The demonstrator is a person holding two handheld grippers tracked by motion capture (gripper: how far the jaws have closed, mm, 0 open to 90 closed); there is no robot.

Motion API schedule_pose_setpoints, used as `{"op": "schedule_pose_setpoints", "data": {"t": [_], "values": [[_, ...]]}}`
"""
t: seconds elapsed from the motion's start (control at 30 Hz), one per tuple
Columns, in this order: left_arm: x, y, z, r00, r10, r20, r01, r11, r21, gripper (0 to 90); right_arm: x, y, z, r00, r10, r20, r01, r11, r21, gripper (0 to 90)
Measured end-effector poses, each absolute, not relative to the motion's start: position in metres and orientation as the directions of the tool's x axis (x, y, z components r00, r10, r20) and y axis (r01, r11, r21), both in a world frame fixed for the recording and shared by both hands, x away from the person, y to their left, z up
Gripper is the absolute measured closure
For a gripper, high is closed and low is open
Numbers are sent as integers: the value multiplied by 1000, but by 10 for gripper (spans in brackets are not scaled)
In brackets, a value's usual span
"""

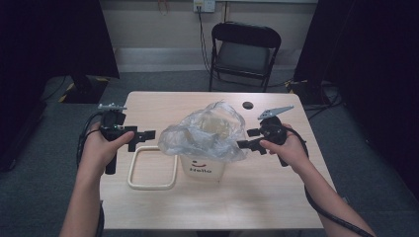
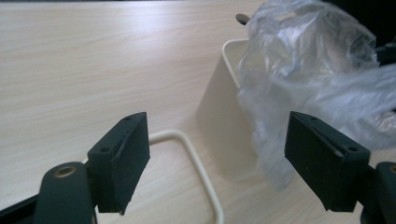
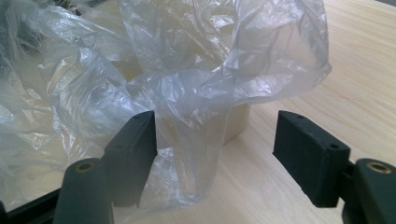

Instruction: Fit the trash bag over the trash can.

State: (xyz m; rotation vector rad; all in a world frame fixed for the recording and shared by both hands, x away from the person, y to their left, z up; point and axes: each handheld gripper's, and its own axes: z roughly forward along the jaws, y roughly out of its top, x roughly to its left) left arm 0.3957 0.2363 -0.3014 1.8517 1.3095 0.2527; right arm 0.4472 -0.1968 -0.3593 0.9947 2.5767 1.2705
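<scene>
I see the cream bin point(image 1: 202, 167) between my two grippers on the worktop point(image 1: 276, 197), a clear plastic bag point(image 1: 210, 131) billowing from its mouth. My right gripper point(image 3: 215, 154) stands apart, with bag film hanging between its jaws. My left gripper point(image 2: 217, 161) gapes empty just beside the bin, above a cream frame point(image 1: 152, 168). Bare worktop lies behind both.

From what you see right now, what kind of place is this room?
Probably a recording or test room, not a home: one light wooden table on grey carpet, dark curtains at both sides, a black folding chair by the wall, and cables running to a wall socket.
</scene>
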Motion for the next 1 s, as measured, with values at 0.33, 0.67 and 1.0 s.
{"op": "schedule_pose_setpoints", "data": {"t": [0.33, 0.67, 1.0], "values": [[412, 200, -302, 508, 797, -326, 697, -158, 700, 221, 446, -189, -360, -796, 579, 176, 503, 471, 724, 295], [400, 191, -336, 551, 774, -311, 737, -278, 616, 298, 439, -187, -364, -805, 563, 189, 504, 480, 718, 300], [396, 188, -369, 571, 773, -276, 735, -332, 592, 474, 437, -181, -384, -813, 538, 221, 524, 513, 680, 475]]}}
